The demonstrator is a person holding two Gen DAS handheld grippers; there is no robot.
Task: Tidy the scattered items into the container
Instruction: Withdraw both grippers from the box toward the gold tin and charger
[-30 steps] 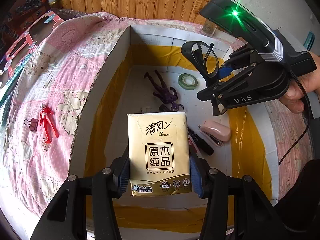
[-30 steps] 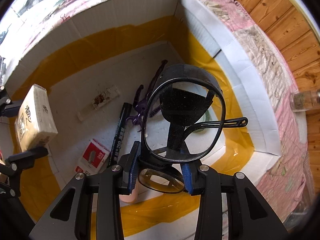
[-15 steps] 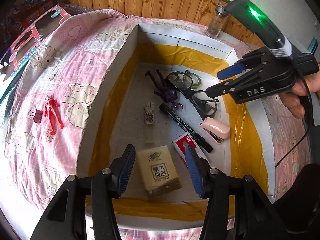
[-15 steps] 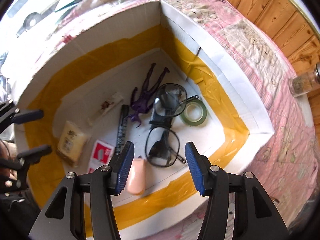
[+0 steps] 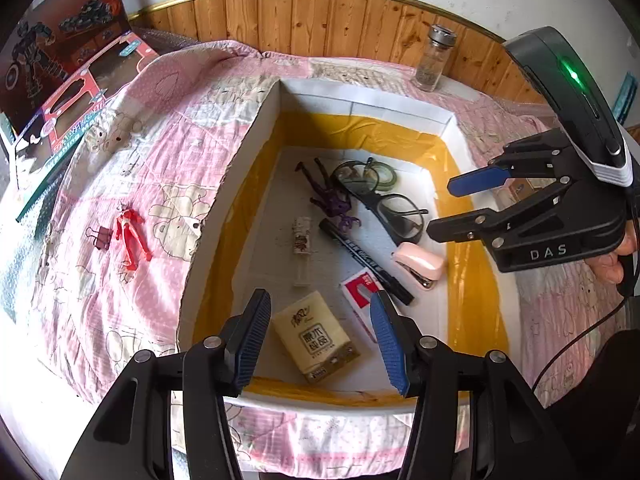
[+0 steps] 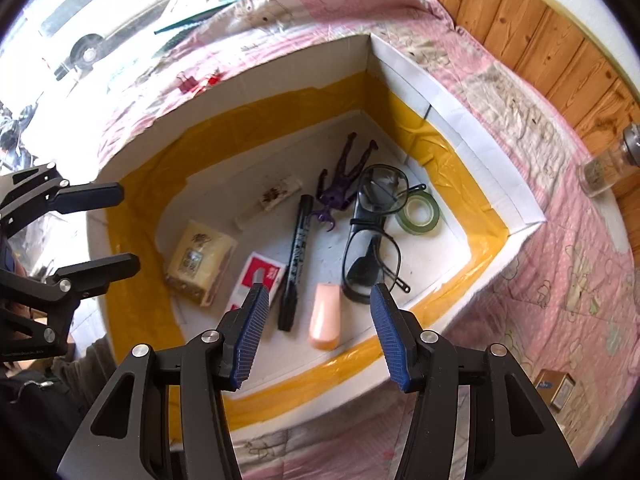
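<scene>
The container (image 5: 448,120), a white box lined with yellow tape, is sitting open on a bed under a pink quilt (image 5: 132,152), and it is filling up nicely. Lying on its floor: a tissue pack (image 5: 316,338) at the near end, a red and white packet (image 5: 362,292) just beside it, a black marker (image 5: 366,262) running diagonally, a pink stapler (image 5: 418,265) near the right wall, glasses (image 5: 384,204) resting partly over a green tape roll (image 5: 382,174), a purple figure (image 5: 328,196) and a small clear tube (image 5: 303,248).

The left gripper (image 5: 320,338) is hovering over the near end of the box, right above the tissue pack, jaws spread wide and gripping nothing. The right gripper (image 6: 316,328) is hanging over the right-hand side, above the stapler, its jaws also gaping wide and empty; in the left view it is showing up at the right edge (image 5: 456,204), a hand (image 5: 612,260) wrapped around its handle.

Outside the box, a red figure (image 5: 130,236) and a binder clip (image 5: 102,238) are lying touching each other on the quilt, left of the box wall. A glass jar (image 5: 434,58) is standing upright at the wood panelling behind the box, and toy boxes (image 5: 64,92) are leaning at the far left.
</scene>
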